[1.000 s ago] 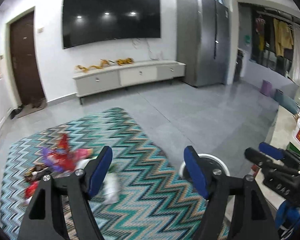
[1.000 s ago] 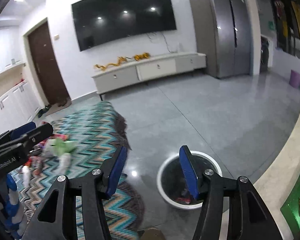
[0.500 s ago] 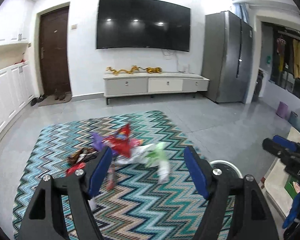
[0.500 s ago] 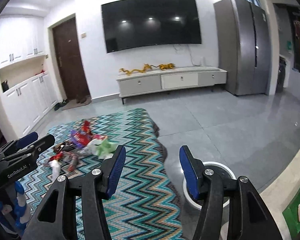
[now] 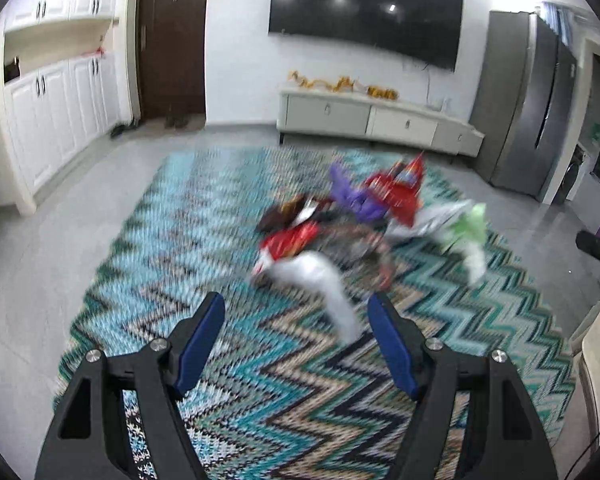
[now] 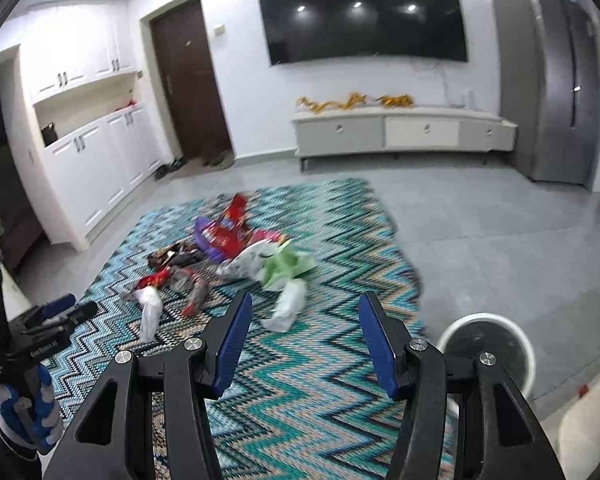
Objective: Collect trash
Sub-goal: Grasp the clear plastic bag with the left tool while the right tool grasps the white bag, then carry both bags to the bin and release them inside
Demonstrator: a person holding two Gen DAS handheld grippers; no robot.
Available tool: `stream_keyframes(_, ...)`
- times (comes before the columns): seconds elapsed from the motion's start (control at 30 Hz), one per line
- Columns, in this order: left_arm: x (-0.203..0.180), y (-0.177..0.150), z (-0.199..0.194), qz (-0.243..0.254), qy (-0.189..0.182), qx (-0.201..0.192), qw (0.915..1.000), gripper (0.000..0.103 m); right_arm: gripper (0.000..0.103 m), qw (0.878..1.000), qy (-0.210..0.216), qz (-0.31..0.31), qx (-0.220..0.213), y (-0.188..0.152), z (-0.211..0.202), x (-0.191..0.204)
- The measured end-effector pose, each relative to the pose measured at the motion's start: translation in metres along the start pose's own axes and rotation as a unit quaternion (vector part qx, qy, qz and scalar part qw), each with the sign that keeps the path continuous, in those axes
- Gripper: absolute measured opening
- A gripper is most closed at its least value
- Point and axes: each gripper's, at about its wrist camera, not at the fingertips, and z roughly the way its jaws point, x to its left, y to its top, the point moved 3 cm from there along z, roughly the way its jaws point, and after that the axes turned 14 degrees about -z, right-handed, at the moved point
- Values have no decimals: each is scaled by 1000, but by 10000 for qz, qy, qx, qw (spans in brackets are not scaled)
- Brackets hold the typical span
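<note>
A pile of trash [image 5: 352,220] [image 6: 224,260] lies on a zigzag teal rug [image 5: 228,364] [image 6: 320,408]: red and purple wrappers, a white bag [image 5: 324,284], a green bag [image 6: 284,266]. My left gripper [image 5: 296,332] hovers open just short of the white bag, nothing between its blue pads. My right gripper [image 6: 305,338] is open and empty above the rug, nearer than the pile. A white-rimmed black bin [image 6: 486,350] stands on the floor to its right. The left gripper [image 6: 66,310] shows at the left edge of the right wrist view, in a gloved hand.
Grey tile floor [image 6: 500,232] surrounds the rug. A low TV cabinet [image 6: 400,132] and wall TV [image 6: 360,16] stand at the back, a grey fridge [image 6: 552,80] at right, white cupboards [image 6: 96,160] and a brown door [image 6: 188,80] at left.
Both views have swung left from the bin toward the rug. The trash pile has come to the centre and closer to the left gripper. Both grippers stay open.
</note>
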Motion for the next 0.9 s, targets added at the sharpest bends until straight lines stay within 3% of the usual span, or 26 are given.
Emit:
stream_keyframes(0.17, -1, -2, 37, -177, -200, 559, 9981, 73, 55, 9988, 267, -49, 405, -1, 62, 7)
stream_keyframes(0.4, -21, 3, 83, -80, -121, 823, 9965, 72, 55, 9949, 528, 98, 851, -13, 126, 7)
stream_keyframes(0.53, -22, -6, 96, -63, -120, 1044, 9944, 46, 52, 9929, 574, 142, 1030, -19, 144, 8)
stream_keyframes(0.67, -26, -10, 90, 18, -209, 1040, 9944, 15, 16, 9911, 694, 257, 1106, -25, 146, 6)
stream_keyframes(0.9, -33, -21, 48, 105, -517, 786, 9955, 8, 8, 9911, 782, 290, 1038, -36, 105, 8)
